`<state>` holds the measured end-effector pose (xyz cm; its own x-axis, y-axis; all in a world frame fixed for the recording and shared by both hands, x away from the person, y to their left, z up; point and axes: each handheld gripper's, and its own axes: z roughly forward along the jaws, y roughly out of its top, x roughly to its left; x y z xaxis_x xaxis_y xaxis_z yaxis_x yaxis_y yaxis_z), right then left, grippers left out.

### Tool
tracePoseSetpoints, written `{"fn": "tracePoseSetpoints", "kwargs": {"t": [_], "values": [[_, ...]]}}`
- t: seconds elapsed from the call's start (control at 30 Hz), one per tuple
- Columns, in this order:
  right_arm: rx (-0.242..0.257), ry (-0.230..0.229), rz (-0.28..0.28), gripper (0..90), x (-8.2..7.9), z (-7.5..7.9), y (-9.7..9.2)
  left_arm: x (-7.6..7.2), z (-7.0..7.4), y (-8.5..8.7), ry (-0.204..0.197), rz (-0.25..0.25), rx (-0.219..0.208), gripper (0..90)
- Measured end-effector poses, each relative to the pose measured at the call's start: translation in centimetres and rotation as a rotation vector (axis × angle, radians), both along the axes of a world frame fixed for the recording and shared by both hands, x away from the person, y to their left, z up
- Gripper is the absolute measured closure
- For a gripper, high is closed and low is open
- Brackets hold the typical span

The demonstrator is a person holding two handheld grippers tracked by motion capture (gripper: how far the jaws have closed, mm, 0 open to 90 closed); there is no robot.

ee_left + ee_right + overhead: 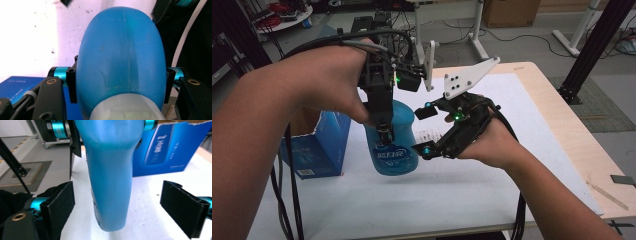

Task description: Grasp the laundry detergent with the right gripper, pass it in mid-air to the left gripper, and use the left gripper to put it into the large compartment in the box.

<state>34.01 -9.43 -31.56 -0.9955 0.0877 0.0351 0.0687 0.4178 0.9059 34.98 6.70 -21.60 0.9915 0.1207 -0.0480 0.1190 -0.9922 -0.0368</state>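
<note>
A blue plastic bottle (394, 145) with a printed label hangs upright under my left gripper (384, 132), which comes down from above and is shut on its upper body. In the left gripper view the black pads (71, 85) press both sides of the bottle (120, 55), and its pale cap (125, 110) is nearest the camera. My right gripper (424, 131) lies to the right of the bottle, open. In the right gripper view the bottle (110, 175) stands between the right gripper (121, 207) pads (60, 205), with a gap on each side. I cannot tell if the bottle touches the sheet.
An open blue carton (319, 145) stands left of the bottle; the right gripper view has this carton (162, 147) behind it. A white sheet (512, 150) covers the wooden table (572, 140). Cables trail from both grippers. Table legs and black frames stand beyond the far edge.
</note>
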Motion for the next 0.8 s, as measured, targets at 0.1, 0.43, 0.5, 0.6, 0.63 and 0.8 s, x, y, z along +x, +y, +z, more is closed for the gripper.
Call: {"fn": "tracePoseSetpoints", "kwargs": {"t": [0.1,0.43,0.5,0.6,0.63,0.8], "values": [[-0.015,-0.033,-0.014,5.2,-0.3,0.7,0.0,0.3,0.2,0.3,0.000,0.012,0.001,38.7],[-0.154,-0.066,-0.040,0.8,0.1,2.5,-1.1,1.3,2.4,2.0,0.000,0.100,0.007,38.6],[-0.196,-0.072,-0.047,0.6,0.3,3.0,-1.4,1.4,3.0,2.4,-0.001,0.116,0.006,38.6],[-0.260,-0.071,-0.056,0.5,0.7,3.7,-2.1,1.6,3.9,3.0,0.003,0.135,0.000,38.5],[-0.260,-0.071,-0.056,0.5,0.7,3.7,-2.1,1.6,3.9,3.0,0.003,0.135,0.000,38.5],[-0.410,-0.106,-0.071,0.5,1.2,4.9,-3.0,2.1,6.4,4.8,0.011,0.221,-0.024,38.5]]}}
